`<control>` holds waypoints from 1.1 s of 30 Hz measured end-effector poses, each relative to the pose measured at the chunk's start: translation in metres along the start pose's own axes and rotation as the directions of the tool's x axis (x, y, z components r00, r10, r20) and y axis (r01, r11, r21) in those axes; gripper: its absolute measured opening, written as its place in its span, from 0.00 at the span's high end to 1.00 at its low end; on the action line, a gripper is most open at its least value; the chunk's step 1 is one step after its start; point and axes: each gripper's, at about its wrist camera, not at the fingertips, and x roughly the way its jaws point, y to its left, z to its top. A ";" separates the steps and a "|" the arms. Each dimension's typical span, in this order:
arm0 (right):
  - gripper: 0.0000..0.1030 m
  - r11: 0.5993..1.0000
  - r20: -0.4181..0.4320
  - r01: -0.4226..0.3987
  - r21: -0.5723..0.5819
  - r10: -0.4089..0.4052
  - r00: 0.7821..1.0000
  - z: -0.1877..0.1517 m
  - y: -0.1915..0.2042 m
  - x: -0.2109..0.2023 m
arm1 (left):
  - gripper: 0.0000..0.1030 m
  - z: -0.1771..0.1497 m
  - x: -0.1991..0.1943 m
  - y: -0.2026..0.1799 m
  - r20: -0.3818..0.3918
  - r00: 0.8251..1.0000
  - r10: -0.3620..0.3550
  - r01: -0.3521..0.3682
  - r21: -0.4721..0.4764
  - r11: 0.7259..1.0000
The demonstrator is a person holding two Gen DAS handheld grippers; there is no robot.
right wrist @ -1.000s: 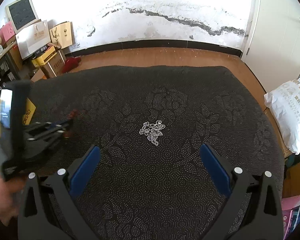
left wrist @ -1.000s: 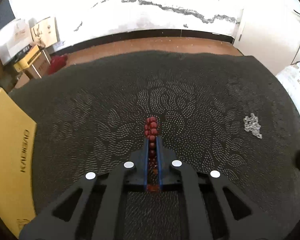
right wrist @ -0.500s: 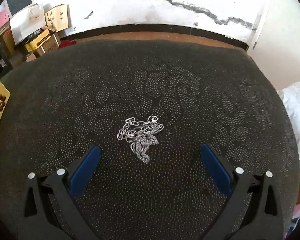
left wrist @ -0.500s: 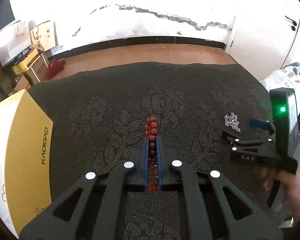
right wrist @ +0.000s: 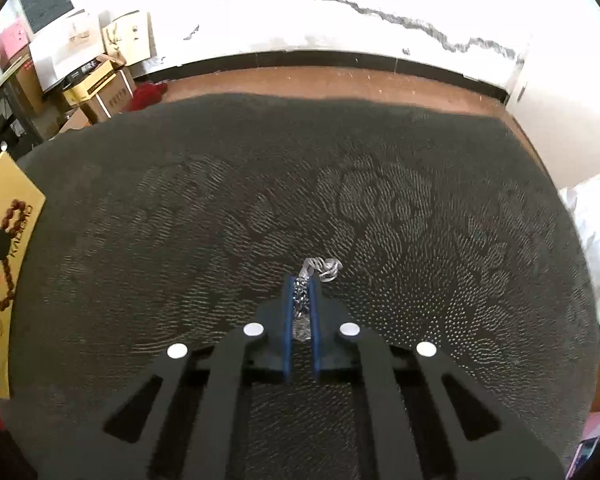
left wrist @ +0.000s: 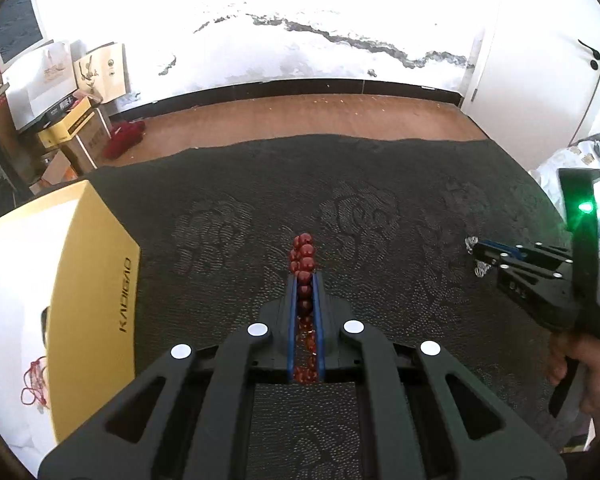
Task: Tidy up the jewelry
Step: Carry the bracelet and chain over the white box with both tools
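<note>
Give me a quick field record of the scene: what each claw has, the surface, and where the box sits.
left claw: shut on red bead bracelet
right claw: jaws have just closed, shut on silver chain
surface: dark patterned cloth
yellow box: at the cloth's left edge in the left wrist view
box contents: red string item; anything else unclear

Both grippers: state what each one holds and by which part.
Left gripper: red bead bracelet, pinched along its strand. Right gripper: silver chain, clamped on part of its bunched links.
</note>
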 end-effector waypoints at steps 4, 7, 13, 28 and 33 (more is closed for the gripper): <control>0.92 0.999 0.043 -0.051 0.005 0.050 0.998 0.009 0.016 -0.033 | 0.93 0.007 -0.013 0.013 0.015 1.000 0.005 -0.005 -0.023 1.000; 0.92 0.997 0.076 -0.076 -0.014 0.076 0.994 0.017 0.031 -0.058 | 0.93 0.010 -0.027 0.023 0.029 1.000 0.006 -0.005 -0.032 0.999; 0.92 0.991 0.128 -0.120 -0.066 0.127 0.984 0.031 0.073 -0.098 | 0.93 0.008 -0.062 0.053 0.055 0.998 0.004 -0.001 -0.064 0.998; 0.92 0.909 0.168 -0.260 -0.325 0.326 0.930 0.051 0.276 -0.180 | 0.93 -0.029 -0.152 0.205 0.112 0.986 0.126 -0.100 -0.209 0.973; 0.92 0.857 0.144 -0.301 -0.419 0.390 0.910 0.042 0.347 -0.196 | 0.93 -0.049 -0.163 0.251 0.107 0.978 0.179 -0.148 -0.249 0.957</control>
